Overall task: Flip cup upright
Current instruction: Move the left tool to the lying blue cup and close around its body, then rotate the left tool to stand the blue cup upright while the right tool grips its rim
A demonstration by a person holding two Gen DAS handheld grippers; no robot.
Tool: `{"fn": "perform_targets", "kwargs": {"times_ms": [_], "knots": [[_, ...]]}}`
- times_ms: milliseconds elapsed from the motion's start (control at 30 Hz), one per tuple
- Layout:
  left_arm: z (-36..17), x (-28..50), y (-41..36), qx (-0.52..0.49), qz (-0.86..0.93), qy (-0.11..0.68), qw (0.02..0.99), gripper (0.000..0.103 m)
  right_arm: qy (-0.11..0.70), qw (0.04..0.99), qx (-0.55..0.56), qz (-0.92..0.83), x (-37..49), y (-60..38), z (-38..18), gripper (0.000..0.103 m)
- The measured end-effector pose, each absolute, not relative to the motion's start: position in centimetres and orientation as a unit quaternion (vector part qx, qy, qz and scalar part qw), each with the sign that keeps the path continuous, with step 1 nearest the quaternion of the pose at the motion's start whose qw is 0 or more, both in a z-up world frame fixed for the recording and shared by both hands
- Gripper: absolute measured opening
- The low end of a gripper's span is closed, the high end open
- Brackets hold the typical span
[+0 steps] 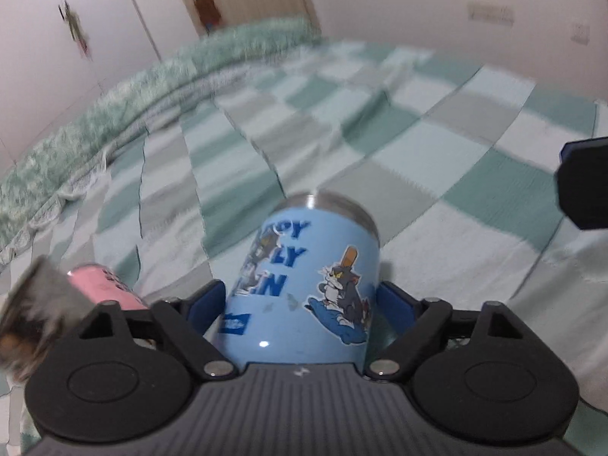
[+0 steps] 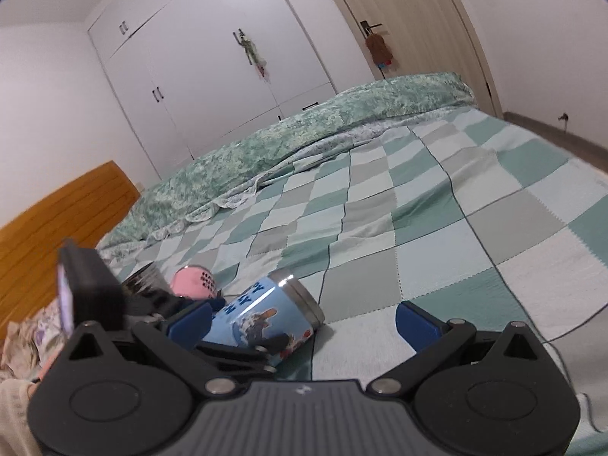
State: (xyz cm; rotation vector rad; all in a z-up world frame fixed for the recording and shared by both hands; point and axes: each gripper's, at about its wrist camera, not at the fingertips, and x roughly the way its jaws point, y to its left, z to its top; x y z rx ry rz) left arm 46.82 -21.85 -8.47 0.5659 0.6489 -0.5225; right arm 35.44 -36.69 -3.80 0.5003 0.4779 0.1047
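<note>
The blue cup (image 1: pixel 304 285) — a cartoon-printed tumbler with a bare steel band at one end — lies tilted low over the checked bedspread (image 1: pixel 437 144), its long axis running away from the left hand-held gripper (image 1: pixel 302 300). In the right wrist view the cup (image 2: pixel 266 315) leans with its steel-banded end pointing to the right and slightly up, just above or touching the bedspread (image 2: pixel 418 209); I cannot tell which. Whether that steel end is the mouth or the base cannot be made out.

The left hand-held gripper has its two blue fingers (image 1: pixel 207 304) pressed against opposite sides of the cup's body, pinching it near the end closest to the camera. Seen from the right wrist, that same gripper's black linkage crosses under the cup.

The right hand-held gripper (image 2: pixel 304 321) stands spread wide — its blue pads (image 2: pixel 416 323) well apart and holding nothing, with the cup just in front of its left pad.

Just beside the blue cup, on its left, a pink cup (image 2: pixel 193 281) lies on its side, and next to that sits a dark, shiny container (image 2: pixel 142 279). A green patterned quilt (image 2: pixel 304 133) is bunched along the far side of the bed, with a white wardrobe (image 2: pixel 212 57) behind it and a wooden headboard (image 2: pixel 57 209) at the left.
</note>
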Motion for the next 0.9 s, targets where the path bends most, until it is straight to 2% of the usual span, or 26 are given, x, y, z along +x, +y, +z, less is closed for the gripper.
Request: {"fn": "perform_targets", "kwargs": {"times_ms": [233, 367, 500, 700, 900], "knots": [[-9.9, 48.5, -23.9, 0.310, -0.229, 0.339, 0.858, 0.091, 0.244, 0.932, 0.264, 0.043, 37.1, -37.6, -6.1, 0.103], [-9.8, 50.0, -24.4, 0.275, -0.219, 0.373, 0.859, 0.088, 0.241, 0.932, 0.268, 0.040, 37.0, -38.3, -6.3, 0.103], [-9.6, 49.6, -24.6, 0.261, -0.230, 0.361, 0.866, 0.088, 0.240, 0.931, 0.271, 0.034, 36.6, -39.4, -6.1, 0.103], [-8.6, 46.7, -21.9, 0.161, -0.273, 0.357, 0.879, 0.087, 0.276, 0.923, 0.253, 0.084, 38.1, -40.7, -5.3, 0.103], [-8.5, 44.4, -20.8, 0.103, -0.284, 0.329, 0.895, 0.087, 0.308, 0.883, 0.315, 0.160, 41.3, -40.8, -5.6, 0.103]]}}
